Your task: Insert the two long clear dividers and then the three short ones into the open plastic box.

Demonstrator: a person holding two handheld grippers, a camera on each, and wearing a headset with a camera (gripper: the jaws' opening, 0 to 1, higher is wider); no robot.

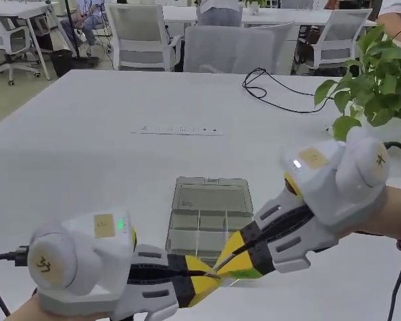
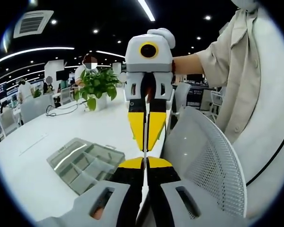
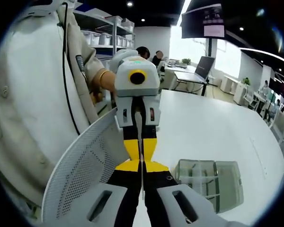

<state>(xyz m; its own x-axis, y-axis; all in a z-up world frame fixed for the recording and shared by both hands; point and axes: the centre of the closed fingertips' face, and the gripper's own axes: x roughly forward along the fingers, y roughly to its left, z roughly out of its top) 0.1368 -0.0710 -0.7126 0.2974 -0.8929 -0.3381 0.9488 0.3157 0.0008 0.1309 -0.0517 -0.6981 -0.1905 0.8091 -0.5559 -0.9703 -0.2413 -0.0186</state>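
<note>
The open clear plastic box point(image 1: 174, 231) lies on the white table just beyond both grippers, its lid folded flat on the far side. Clear dividers point(image 1: 200, 233) stand inside and split it into small compartments. My left gripper point(image 1: 209, 278) comes in from the lower left and my right gripper point(image 1: 222, 266) from the right. Their yellow tips meet point to point at the box's near edge. The left gripper view shows my left gripper point(image 2: 144, 163) shut, facing the shut right gripper point(image 2: 145, 145), with the box point(image 2: 55, 161) to the left. I see nothing held between either pair of jaws.
A potted plant point(image 1: 381, 73) stands at the right, with a black cable point(image 1: 267, 83) coiled behind it. A thin pale strip point(image 1: 177, 130) lies mid-table. Grey chairs point(image 1: 234, 47) line the far edge. A mesh chair back point(image 2: 203, 161) is close behind the grippers.
</note>
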